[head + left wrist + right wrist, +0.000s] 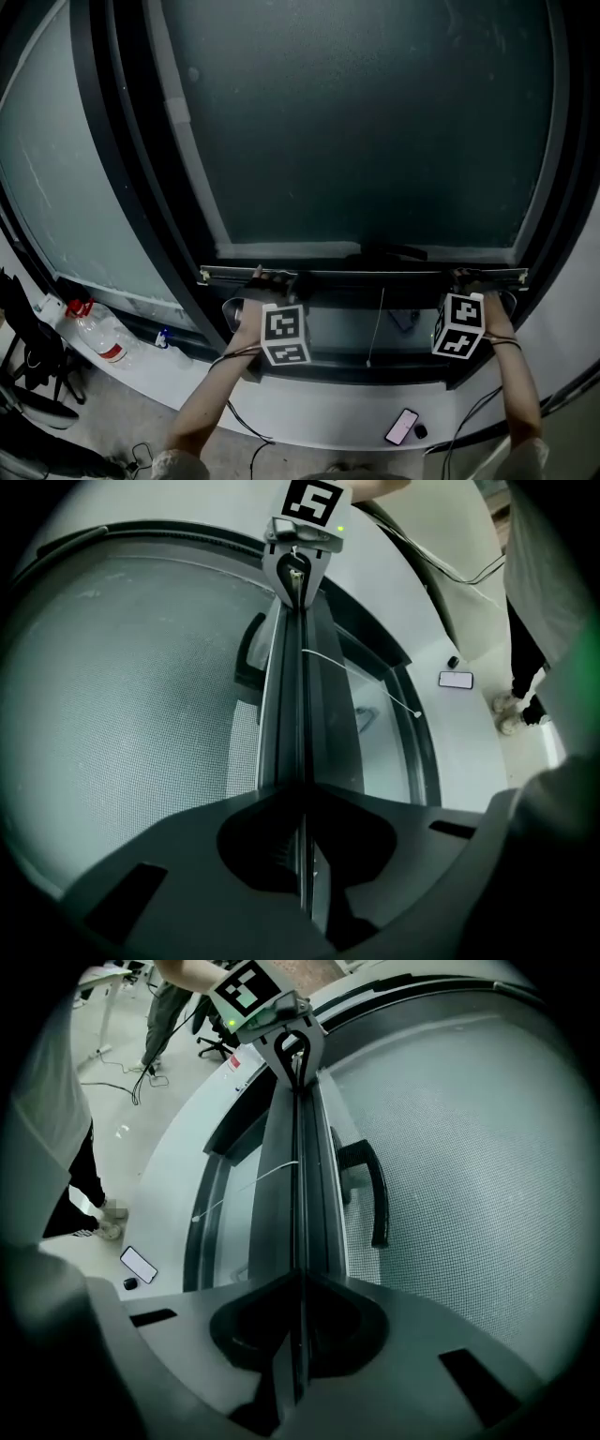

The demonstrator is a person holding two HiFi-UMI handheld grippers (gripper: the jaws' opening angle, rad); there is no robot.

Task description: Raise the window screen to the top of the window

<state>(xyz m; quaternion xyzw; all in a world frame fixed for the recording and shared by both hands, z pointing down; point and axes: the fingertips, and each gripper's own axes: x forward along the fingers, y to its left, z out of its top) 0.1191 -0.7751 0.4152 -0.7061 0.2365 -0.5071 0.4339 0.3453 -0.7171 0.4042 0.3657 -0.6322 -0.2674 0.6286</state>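
Observation:
The window screen is a dark mesh in a black frame, and its metal bottom rail lies low, just above the sill. My left gripper is shut on the rail's left end and my right gripper on its right end. The left gripper view has the rail running straight out from between the closed jaws of the left gripper toward the right gripper. In the right gripper view the rail is pinched the same way by the right gripper, with the left gripper at the far end.
A black handle sits on the screen above the rail. A thin pull cord hangs below it. A phone lies on the white sill; a water bottle lies at the left. A bystander's shoes are nearby.

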